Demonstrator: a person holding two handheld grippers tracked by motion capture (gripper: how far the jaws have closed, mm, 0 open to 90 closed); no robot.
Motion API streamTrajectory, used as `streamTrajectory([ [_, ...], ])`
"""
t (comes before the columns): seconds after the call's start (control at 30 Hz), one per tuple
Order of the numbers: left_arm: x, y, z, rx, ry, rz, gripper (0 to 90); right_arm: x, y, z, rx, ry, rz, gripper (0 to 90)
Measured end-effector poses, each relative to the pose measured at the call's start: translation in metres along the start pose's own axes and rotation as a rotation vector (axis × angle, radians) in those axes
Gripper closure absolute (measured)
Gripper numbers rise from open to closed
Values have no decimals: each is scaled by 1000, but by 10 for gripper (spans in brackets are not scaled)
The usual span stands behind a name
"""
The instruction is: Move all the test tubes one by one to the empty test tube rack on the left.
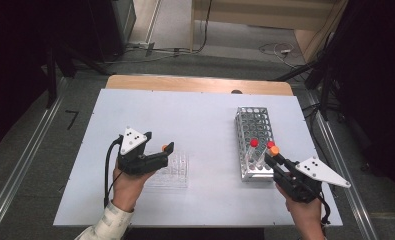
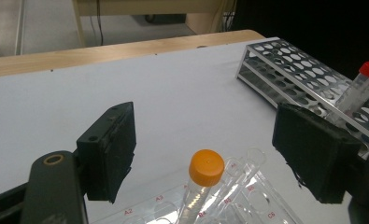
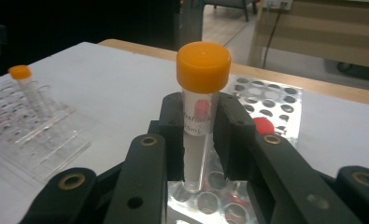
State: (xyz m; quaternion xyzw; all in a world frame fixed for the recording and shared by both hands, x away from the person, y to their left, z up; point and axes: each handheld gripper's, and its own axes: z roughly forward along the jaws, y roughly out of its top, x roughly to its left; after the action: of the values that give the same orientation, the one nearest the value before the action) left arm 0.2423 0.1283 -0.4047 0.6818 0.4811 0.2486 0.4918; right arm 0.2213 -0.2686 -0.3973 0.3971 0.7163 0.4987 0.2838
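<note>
Over the table (image 3: pixel 102 88), the orange-capped tube (image 3: pixel 198 116) stands upright.

Counter (image 1: pixel 195 130): white top, rectangular, wooden strip along far edge (image 1: pixel 200 84). Small dark mark at far edge, near middle-right.

Directly on counter, right side: metal tube rack (image 1: pixel 255 131), perforated grid, long axis running near-to-far, red-capped tubes (image 1: pixel 254 143) standing at near end.

Directly on counter, left of centre, near front: clear plastic rack (image 1: pixel 172 171), low, flat, red lettering on holes, orange-capped tube (image 2: pixel 205 169) standing tilted in it.

Two racks well apart; bare white surface between and beyond.
</note>
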Motion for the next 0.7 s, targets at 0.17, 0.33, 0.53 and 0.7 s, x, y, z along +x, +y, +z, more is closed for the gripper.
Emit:
streamTrajectory([
  [0.17,-4,0,1,7,-10,7,224,15,1,6,13,53,-16,714],
  [0.33,-7,1,-1,-1,-16,11,224,28,1,15,30,96,-39,714],
  [0.53,-12,3,-3,-9,-34,18,225,40,-2,26,53,138,-50,714],
  [0.7,-20,6,-5,-20,-57,28,225,50,-4,35,70,165,-62,714],
])
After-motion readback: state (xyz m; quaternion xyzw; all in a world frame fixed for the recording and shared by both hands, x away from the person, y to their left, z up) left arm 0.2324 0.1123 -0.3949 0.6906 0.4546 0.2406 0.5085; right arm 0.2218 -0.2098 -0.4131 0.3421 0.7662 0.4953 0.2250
